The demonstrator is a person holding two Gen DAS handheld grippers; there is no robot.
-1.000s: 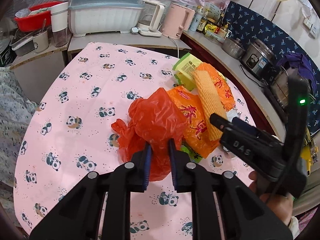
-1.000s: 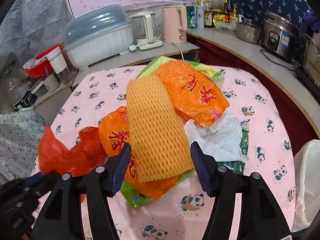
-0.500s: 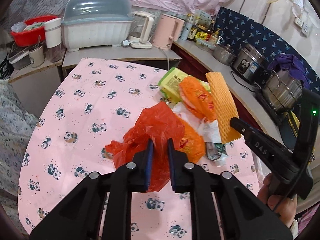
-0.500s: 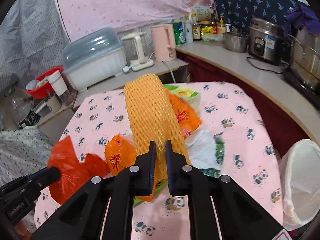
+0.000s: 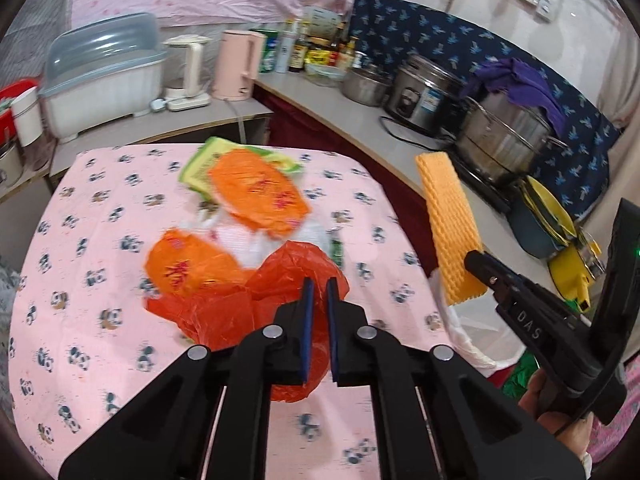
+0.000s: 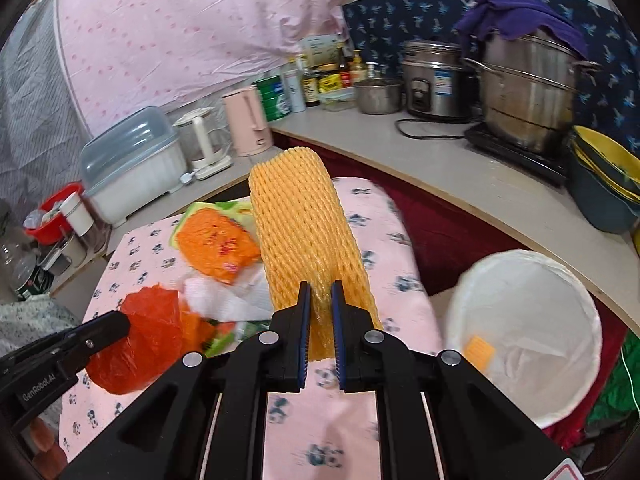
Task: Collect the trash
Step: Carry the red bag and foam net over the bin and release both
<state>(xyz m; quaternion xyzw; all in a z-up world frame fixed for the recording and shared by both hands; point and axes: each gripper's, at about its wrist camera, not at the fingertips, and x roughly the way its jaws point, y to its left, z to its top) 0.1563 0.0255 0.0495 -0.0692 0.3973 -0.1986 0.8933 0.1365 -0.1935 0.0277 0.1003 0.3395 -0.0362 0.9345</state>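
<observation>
My left gripper (image 5: 318,286) is shut on a red plastic bag (image 5: 276,300), held just above the panda tablecloth (image 5: 100,320). My right gripper (image 6: 320,292) is shut on a yellow foam fruit net (image 6: 304,232), held upright and lifted off the table; the net also shows in the left wrist view (image 5: 448,224). Left on the table are orange wrappers (image 5: 256,192), a green packet (image 5: 200,164) and white tissue (image 5: 248,244). A white-lined trash bin (image 6: 524,332) stands right of the table and holds a small yellow scrap.
A counter (image 6: 460,164) curves behind and to the right with pots, a rice cooker (image 6: 432,80), bottles and kettles. A covered dish rack (image 6: 132,168) stands at the back left. Yellow bowls (image 6: 608,172) sit at the right.
Both grippers have moved right towards the bin with their loads. The foam net has risen off the pile and the red bag has been dragged off the orange wrappers.
</observation>
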